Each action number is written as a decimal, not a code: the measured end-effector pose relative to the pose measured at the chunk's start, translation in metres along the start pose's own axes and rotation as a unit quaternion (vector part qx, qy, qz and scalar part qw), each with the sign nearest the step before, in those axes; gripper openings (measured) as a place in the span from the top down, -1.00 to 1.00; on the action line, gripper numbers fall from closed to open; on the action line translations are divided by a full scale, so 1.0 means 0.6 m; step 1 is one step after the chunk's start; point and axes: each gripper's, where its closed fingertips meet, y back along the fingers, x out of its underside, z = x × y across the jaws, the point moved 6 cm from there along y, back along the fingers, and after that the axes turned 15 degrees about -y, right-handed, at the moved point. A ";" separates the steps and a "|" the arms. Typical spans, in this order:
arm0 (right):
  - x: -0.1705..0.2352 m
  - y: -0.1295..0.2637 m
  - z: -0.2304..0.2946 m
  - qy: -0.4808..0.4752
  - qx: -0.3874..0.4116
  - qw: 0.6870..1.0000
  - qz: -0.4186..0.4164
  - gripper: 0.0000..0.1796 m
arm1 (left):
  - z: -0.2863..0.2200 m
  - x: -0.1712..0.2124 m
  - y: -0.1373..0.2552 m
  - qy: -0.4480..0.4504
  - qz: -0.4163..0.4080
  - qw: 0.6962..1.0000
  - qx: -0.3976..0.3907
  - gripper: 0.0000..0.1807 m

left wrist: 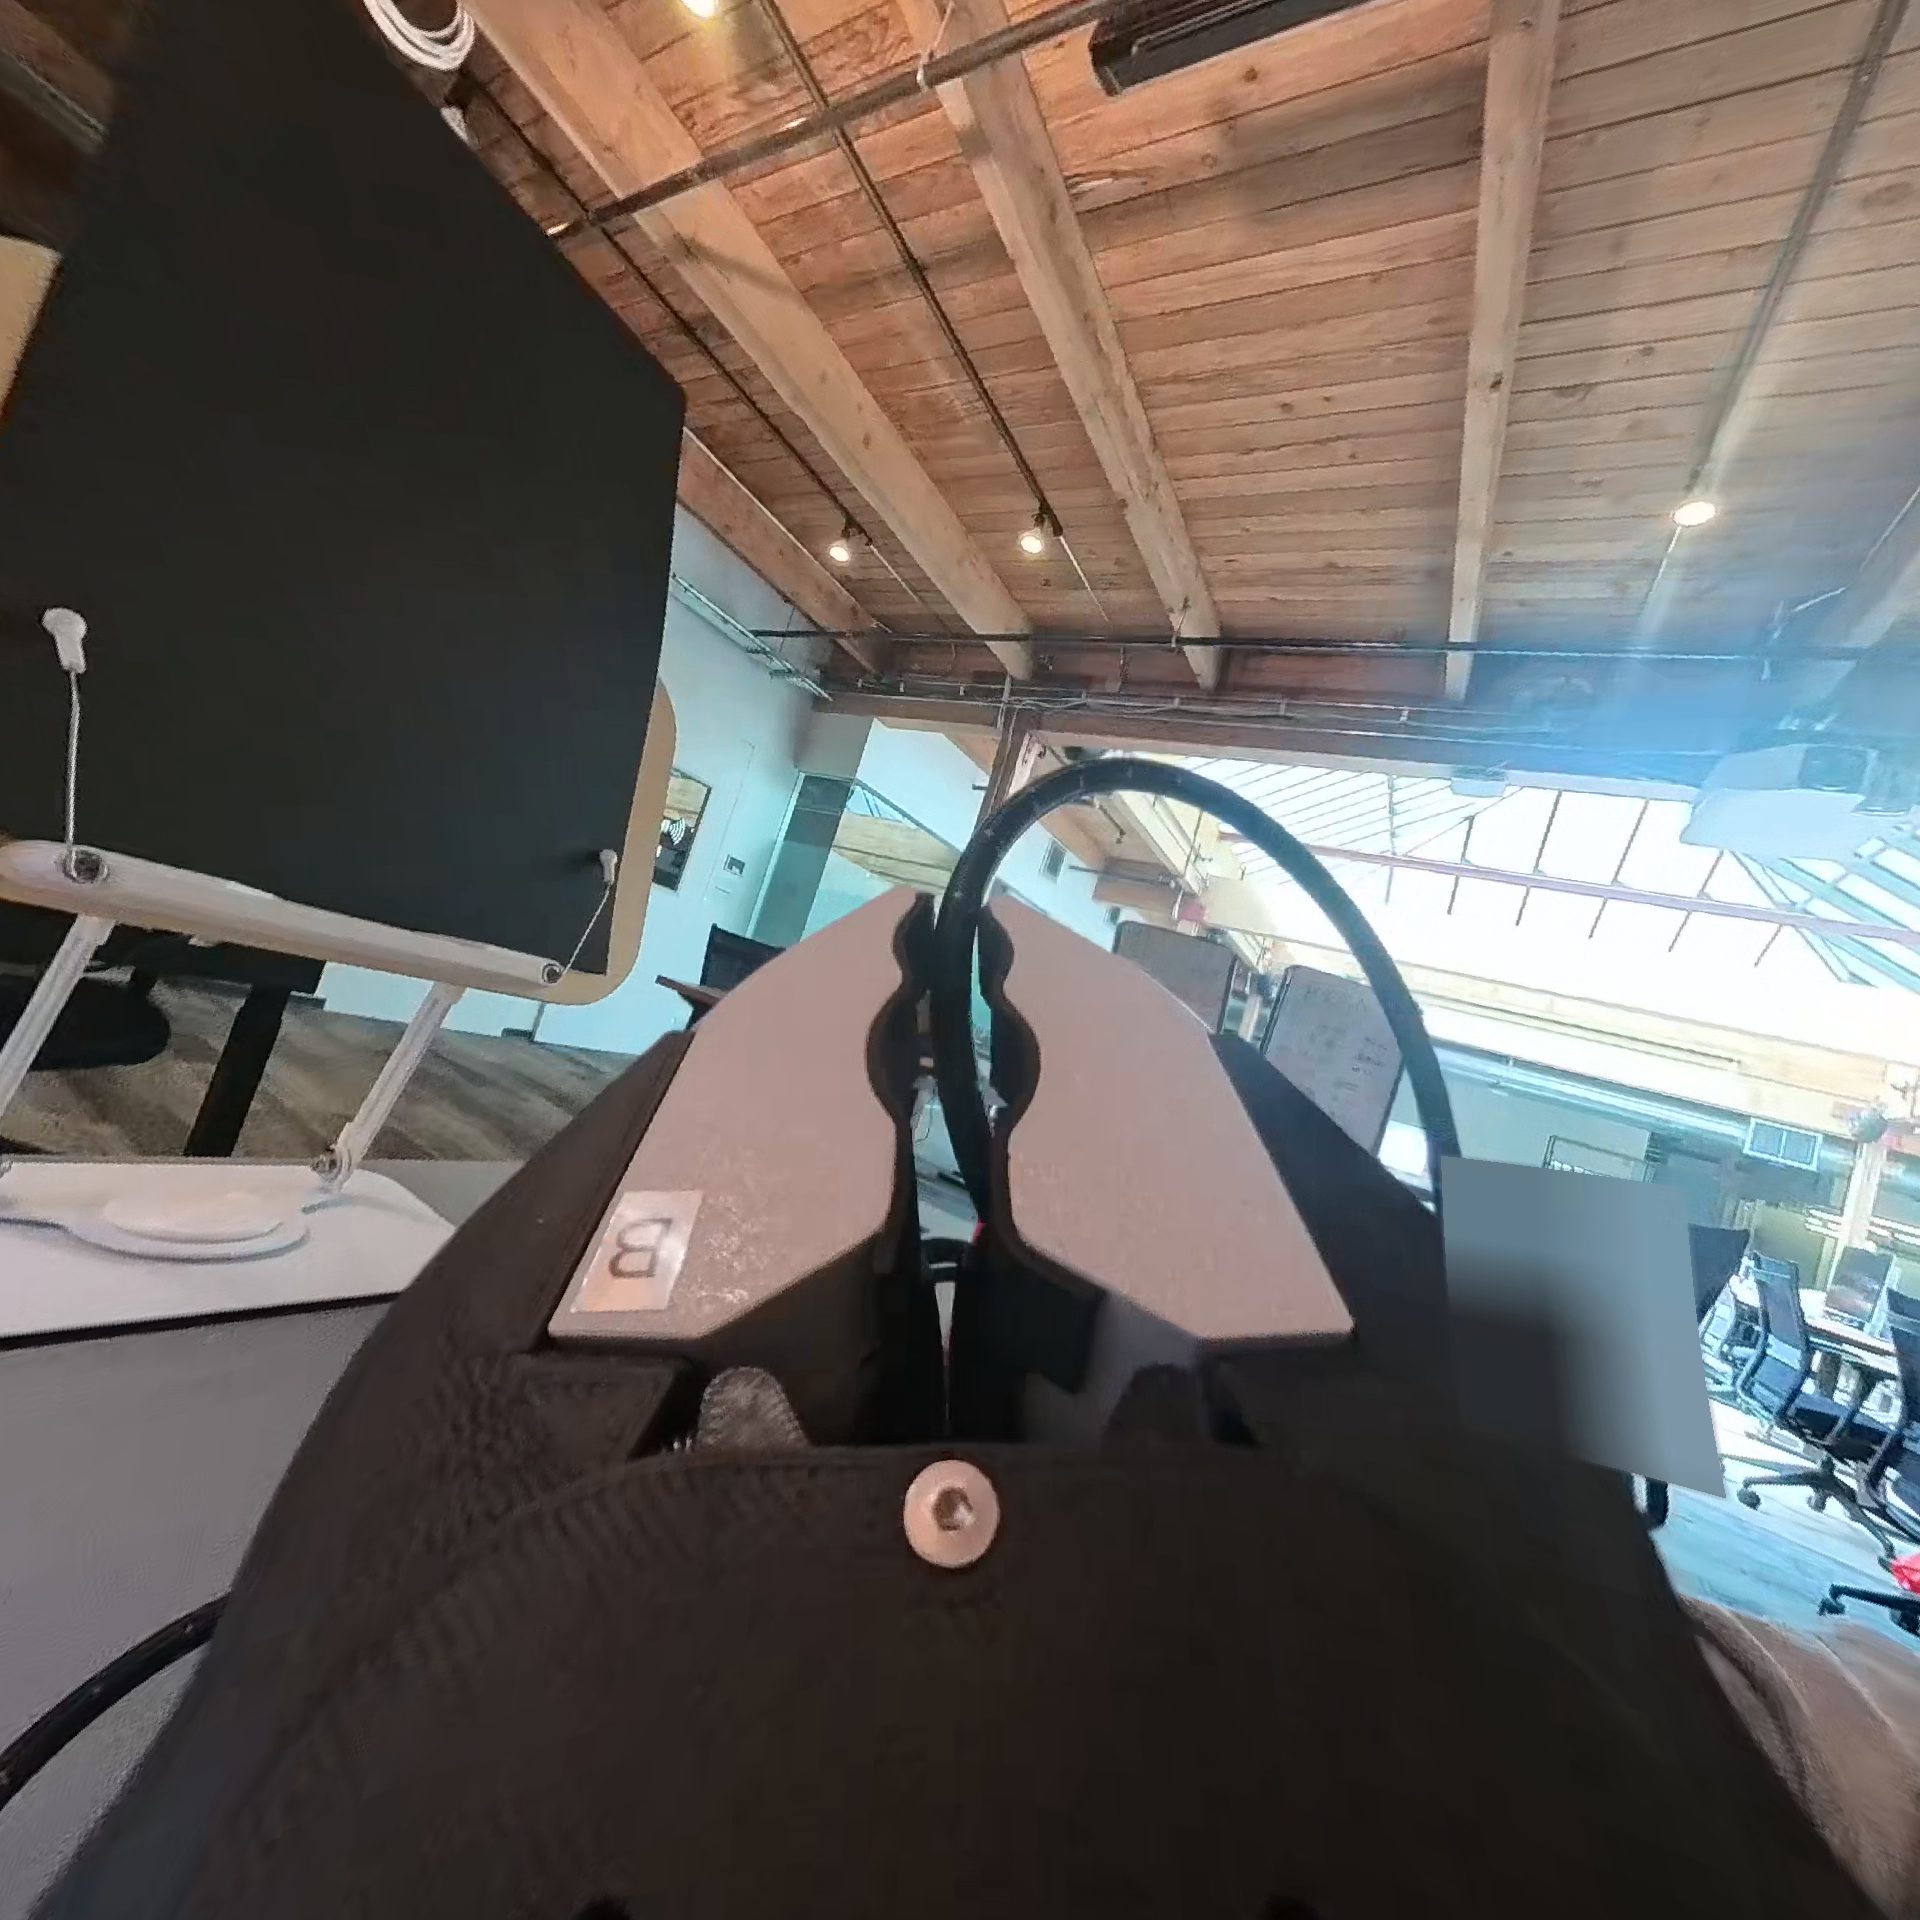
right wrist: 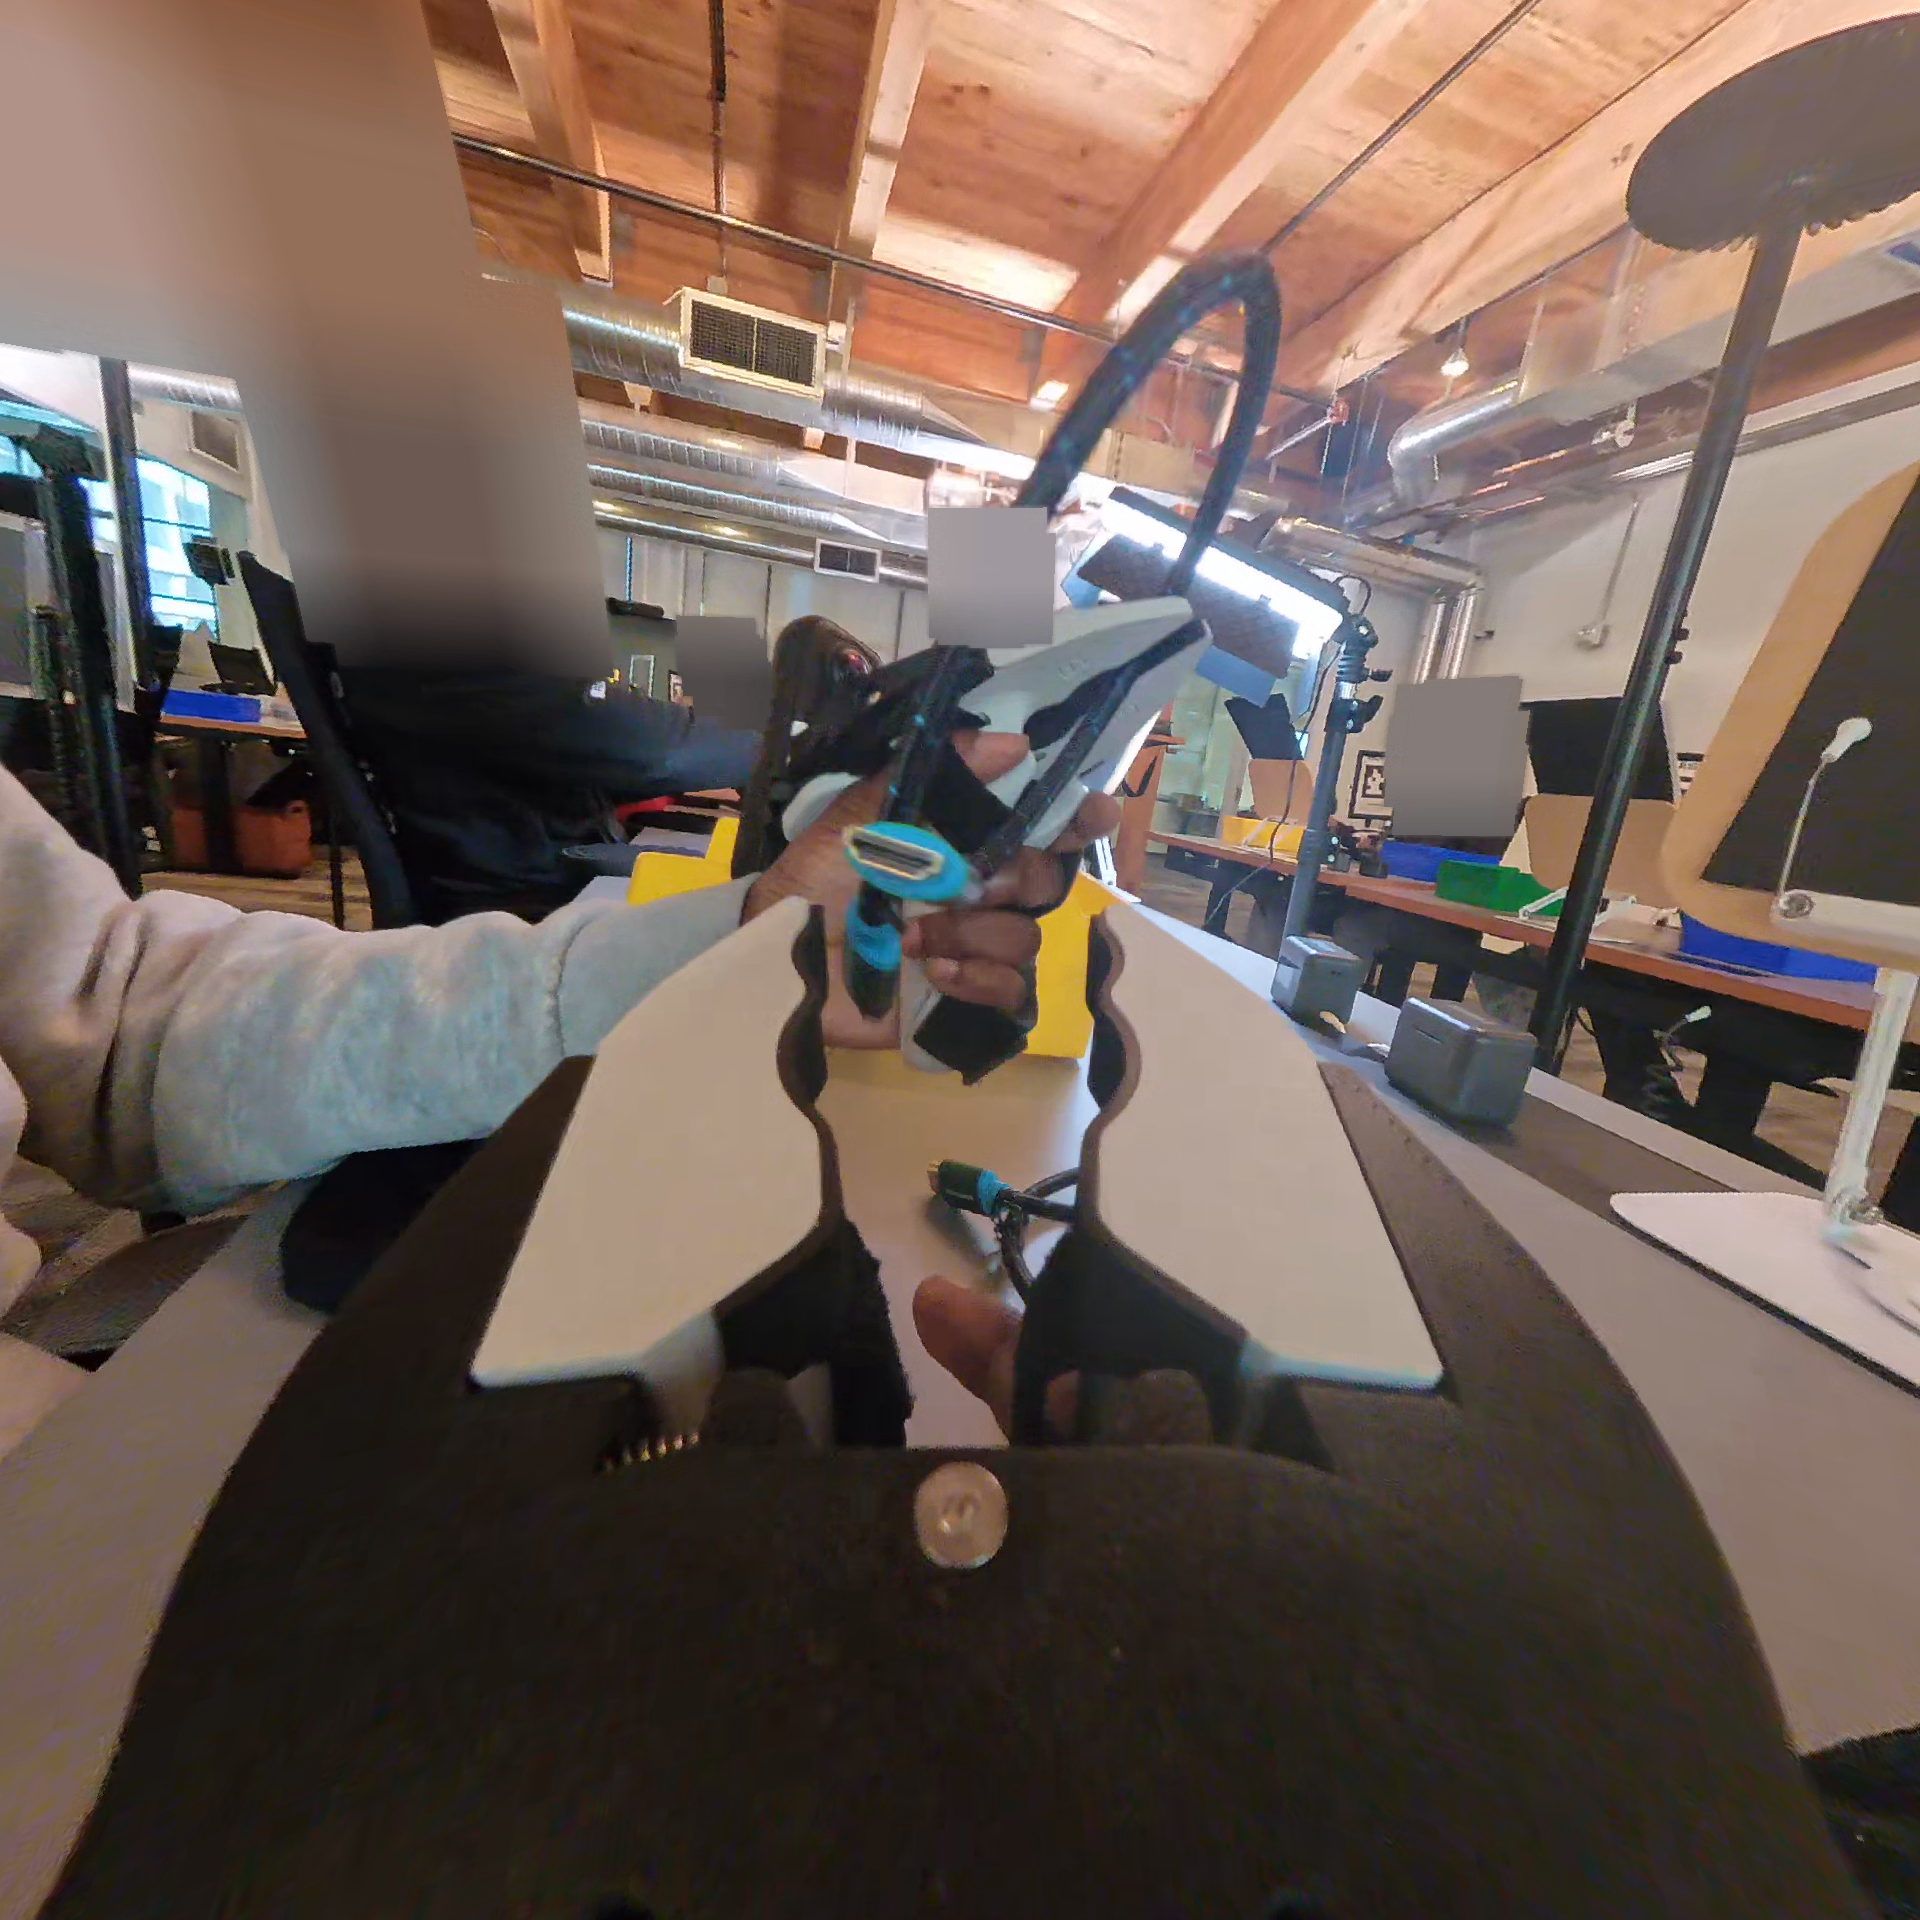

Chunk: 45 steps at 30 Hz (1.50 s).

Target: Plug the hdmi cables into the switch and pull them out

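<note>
Left gripper (left wrist: 951,935) clamped on black HDMI cable (left wrist: 1195,800), right gripper (right wrist: 951,935) agape, second cable's plug (right wrist: 961,1184) on table (right wrist: 1558,1299).

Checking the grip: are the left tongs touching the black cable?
Touching. The left wrist view shows the left tongs closed around the black cable, which runs between them.

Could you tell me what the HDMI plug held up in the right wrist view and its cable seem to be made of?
HDMI plug: the shell looks like matte blue plastic or rubber, moulded; the mouth shows a shiny gold-coloured metal rim.
Cable: black with a woven, braided-looking sleeve, judging by its fine cross-hatched texture with pale flecks; what lies under it cannot be seen. It holds a springy arch, so it seems fairly stiff.
</note>
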 end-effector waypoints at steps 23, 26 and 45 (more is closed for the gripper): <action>-0.004 0.007 -0.027 -0.013 0.065 0.998 0.008 0.49 | 0.005 0.009 0.007 -0.025 0.037 0.999 -0.019 0.91; -0.003 0.007 -0.033 -0.006 0.080 0.997 0.011 0.36 | 0.004 0.009 0.007 -0.024 0.037 0.999 -0.016 0.92; 0.005 0.004 -0.021 0.025 0.064 0.997 0.042 0.59 | -0.013 -0.003 0.003 0.001 0.013 0.999 0.046 0.93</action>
